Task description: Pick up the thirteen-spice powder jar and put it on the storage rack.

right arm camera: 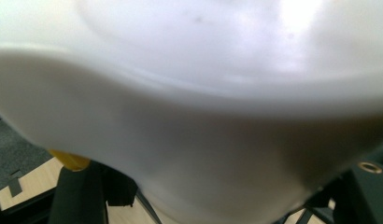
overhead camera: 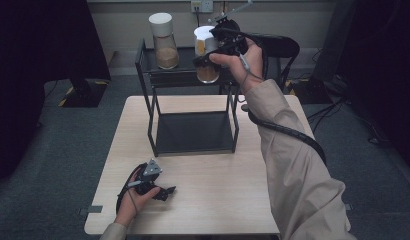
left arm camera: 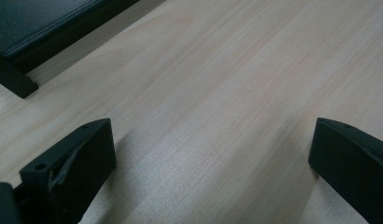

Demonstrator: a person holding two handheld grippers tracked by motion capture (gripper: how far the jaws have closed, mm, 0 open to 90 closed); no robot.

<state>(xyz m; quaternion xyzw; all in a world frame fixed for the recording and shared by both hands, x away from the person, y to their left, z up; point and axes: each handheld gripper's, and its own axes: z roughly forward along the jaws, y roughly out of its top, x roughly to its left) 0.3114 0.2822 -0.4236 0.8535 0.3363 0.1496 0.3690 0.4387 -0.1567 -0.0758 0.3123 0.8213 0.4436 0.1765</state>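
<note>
A black two-tier rack (overhead camera: pixel 193 132) stands at the far middle of the light wooden table (overhead camera: pixel 218 190). My right gripper (overhead camera: pixel 213 50) is shut on a white-lidded jar (overhead camera: pixel 207 73) of brown powder, held over the right end of the rack's top shelf. In the right gripper view the jar's white lid (right arm camera: pixel 189 93) sits very close, with a black finger (right arm camera: pixel 80 196) below it. A second white-lidded jar (overhead camera: pixel 164 42) stands upright on the shelf's left end. My left gripper (overhead camera: pixel 168 191) rests near the table's front left, its jaws (left arm camera: pixel 213 154) open over bare wood.
A dark chair (overhead camera: pixel 278 47) stands behind the rack on the right. The rack's foot (left arm camera: pixel 17 79) lies ahead and to the left of the left gripper. Grey carpet surrounds the table, and dark stands flank it at left and right.
</note>
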